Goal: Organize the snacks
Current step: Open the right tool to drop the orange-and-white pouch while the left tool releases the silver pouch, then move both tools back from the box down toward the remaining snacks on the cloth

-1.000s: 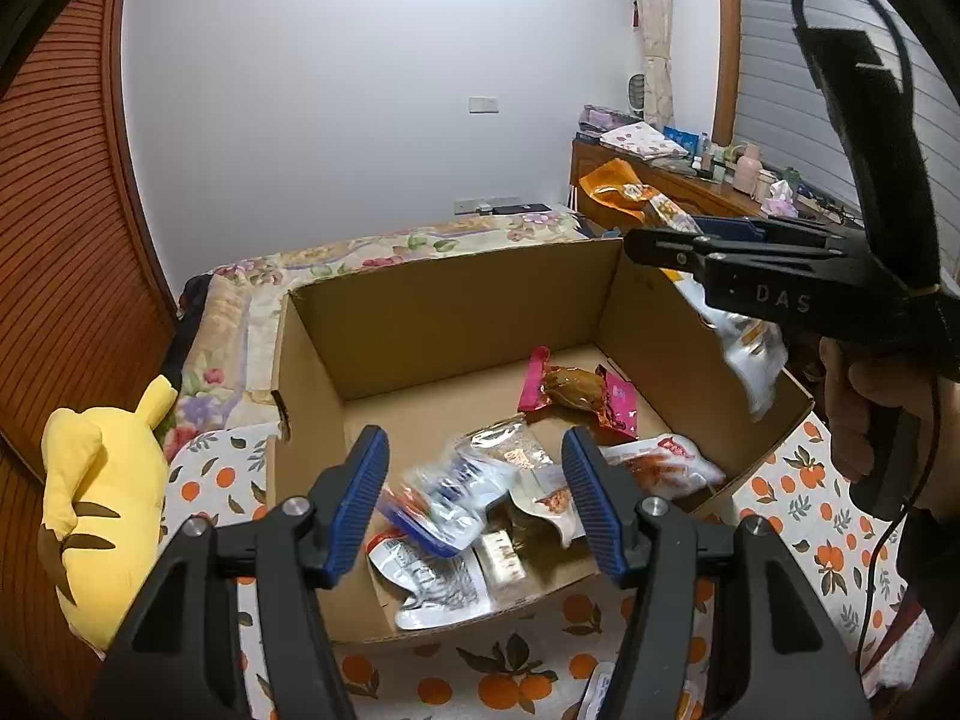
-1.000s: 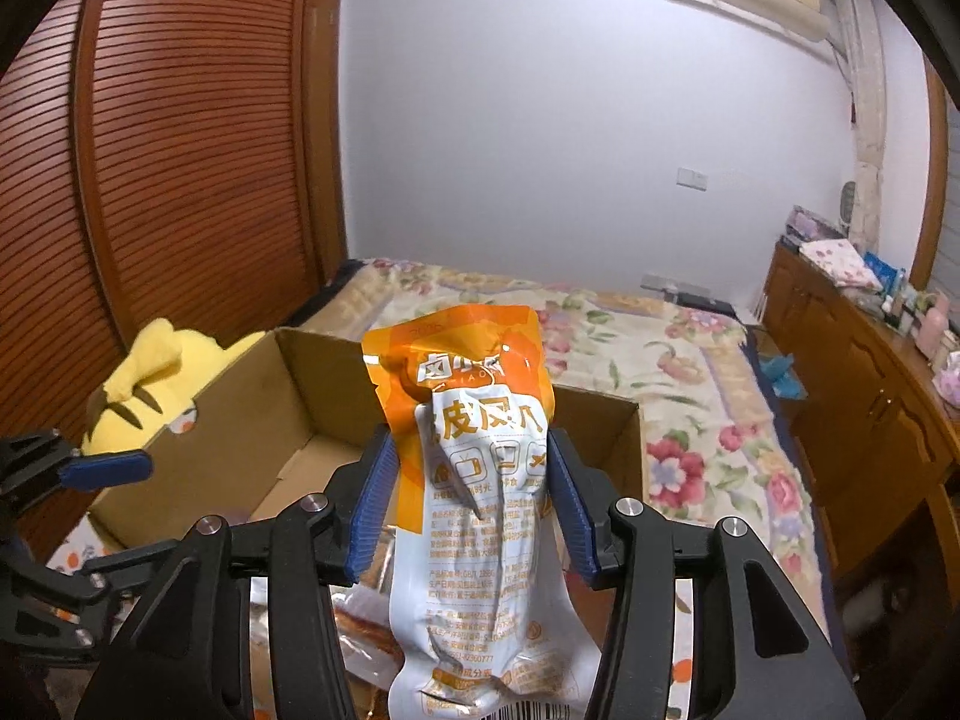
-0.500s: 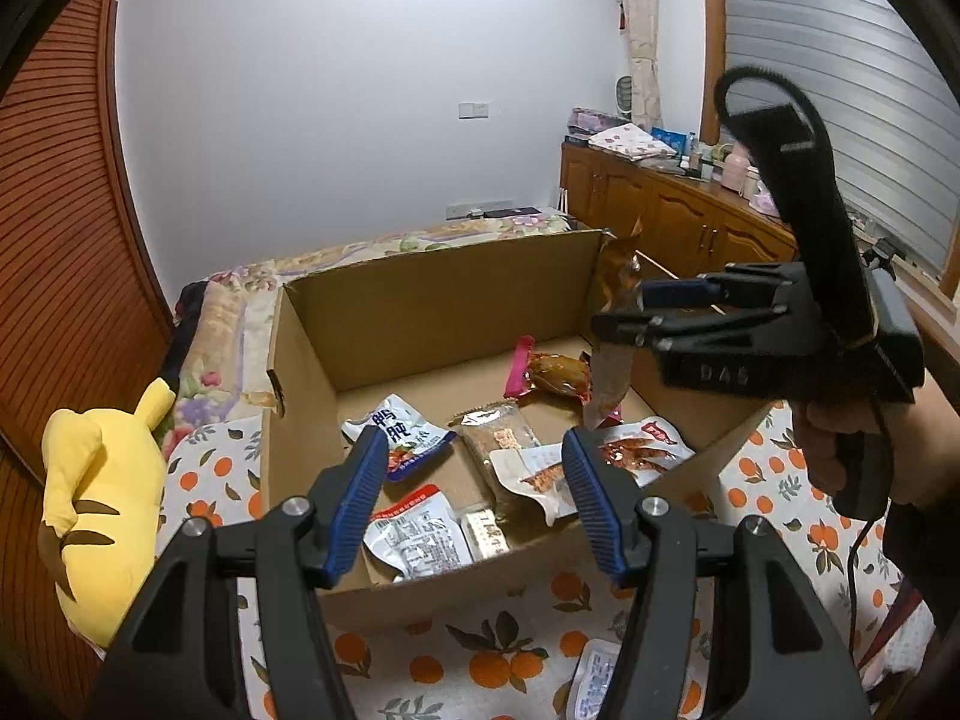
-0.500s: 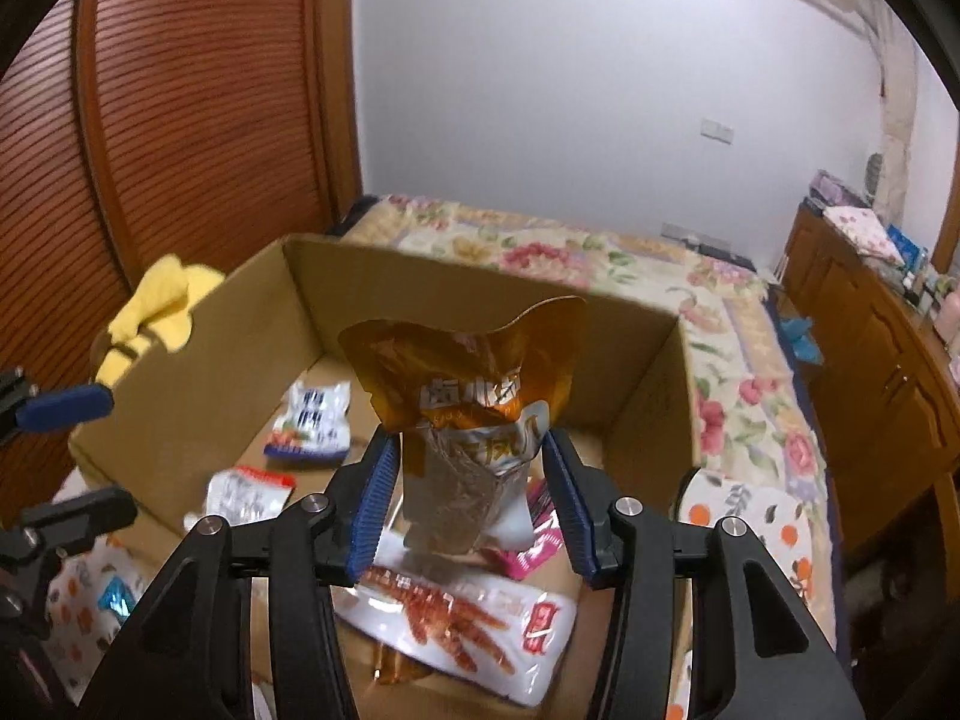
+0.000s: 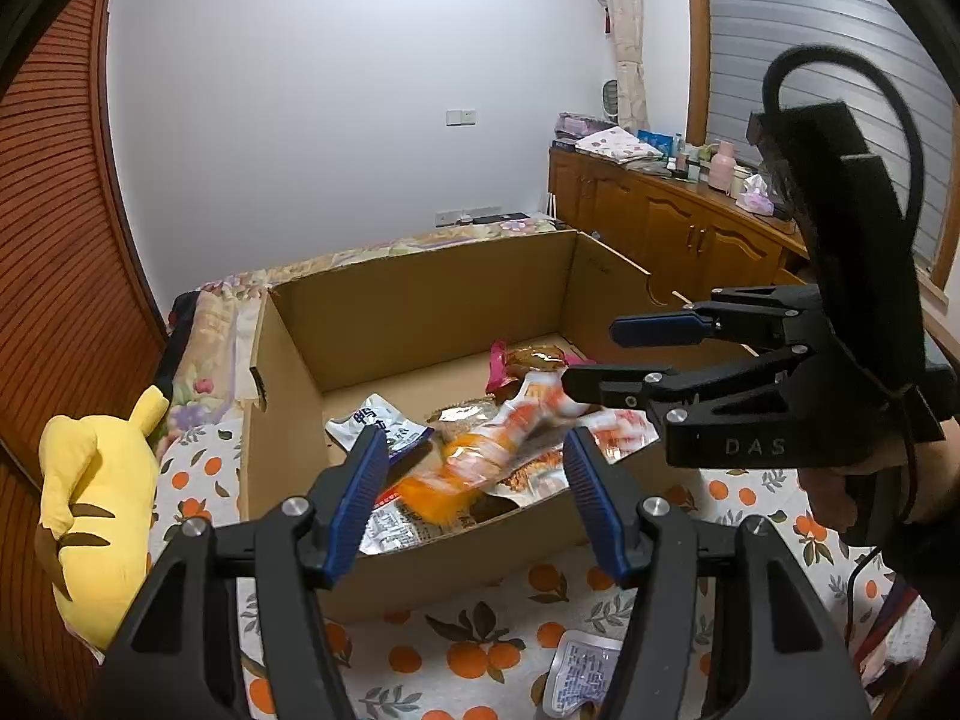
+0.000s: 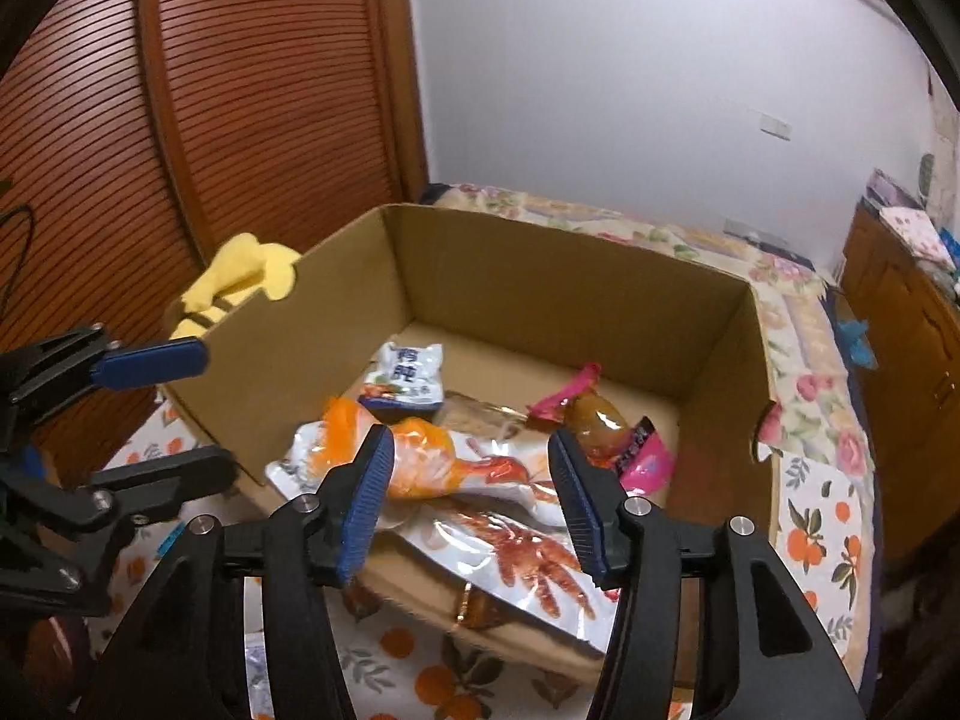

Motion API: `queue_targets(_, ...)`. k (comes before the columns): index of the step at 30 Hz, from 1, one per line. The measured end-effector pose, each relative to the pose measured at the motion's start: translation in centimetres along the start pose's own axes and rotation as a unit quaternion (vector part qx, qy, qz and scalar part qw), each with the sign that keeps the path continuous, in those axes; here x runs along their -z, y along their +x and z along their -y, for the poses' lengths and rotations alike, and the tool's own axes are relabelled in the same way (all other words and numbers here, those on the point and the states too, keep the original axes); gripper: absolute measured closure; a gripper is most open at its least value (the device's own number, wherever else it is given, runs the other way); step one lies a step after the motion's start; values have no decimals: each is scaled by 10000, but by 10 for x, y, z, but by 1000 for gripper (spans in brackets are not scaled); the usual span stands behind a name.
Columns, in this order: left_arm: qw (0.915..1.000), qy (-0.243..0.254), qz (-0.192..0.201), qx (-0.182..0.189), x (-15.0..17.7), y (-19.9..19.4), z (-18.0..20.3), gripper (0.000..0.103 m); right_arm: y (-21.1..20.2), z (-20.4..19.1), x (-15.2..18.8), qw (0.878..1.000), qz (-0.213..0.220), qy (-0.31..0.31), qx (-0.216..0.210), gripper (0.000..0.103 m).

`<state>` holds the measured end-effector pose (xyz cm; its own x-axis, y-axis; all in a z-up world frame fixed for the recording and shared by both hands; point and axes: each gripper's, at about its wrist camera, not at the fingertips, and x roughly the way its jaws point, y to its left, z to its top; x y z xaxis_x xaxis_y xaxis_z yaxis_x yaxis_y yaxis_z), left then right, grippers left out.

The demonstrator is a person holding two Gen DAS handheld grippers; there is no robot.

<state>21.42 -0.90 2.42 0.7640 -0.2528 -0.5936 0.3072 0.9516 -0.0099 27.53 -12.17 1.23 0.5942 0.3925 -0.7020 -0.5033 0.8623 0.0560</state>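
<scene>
Orange-and-white snack packet lies blurred in the cardboard box, below the right claw, whose jaws have just been opening, nothing gripped

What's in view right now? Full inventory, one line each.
cardboard box: 1, brown, open, on the orange-print cloth
orange-and-white pouch: 1, blurred, inside the box near its front, clear of both grippers
blue-and-white packet: 1, on the box floor toward the left
pink-wrapped snack: 1, box floor at right
white packet with red print: 1, front of the box
silver packet: 1, on the cloth outside the box
yellow plush toy: 1, left of the box
wooden cabinet: 1, brown, far right wall
left gripper: 1, black with blue pads, open
right gripper: 1, same build, jaws just opened, nothing between them
</scene>
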Motion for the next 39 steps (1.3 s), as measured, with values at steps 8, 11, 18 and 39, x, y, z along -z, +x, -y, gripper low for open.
queue_targets(8,10000,-1,31,-3,4,-5,0,41,-11,-6,5,9999,125,49,-109,48)
queue_targets(11,10000,-7,40,17,7,-9,1,41,-19,-8,11,9996,222,79,-123,48)
queue_targets(18,9999,-83,108,41,17,-26,0,33,-49,-20,29,9986,515,44,-105,46)
queue_targets(39,9996,-279,-107,-17,97,-54,-4,30,-60,-71,100,9980,324,-205,-511,40)
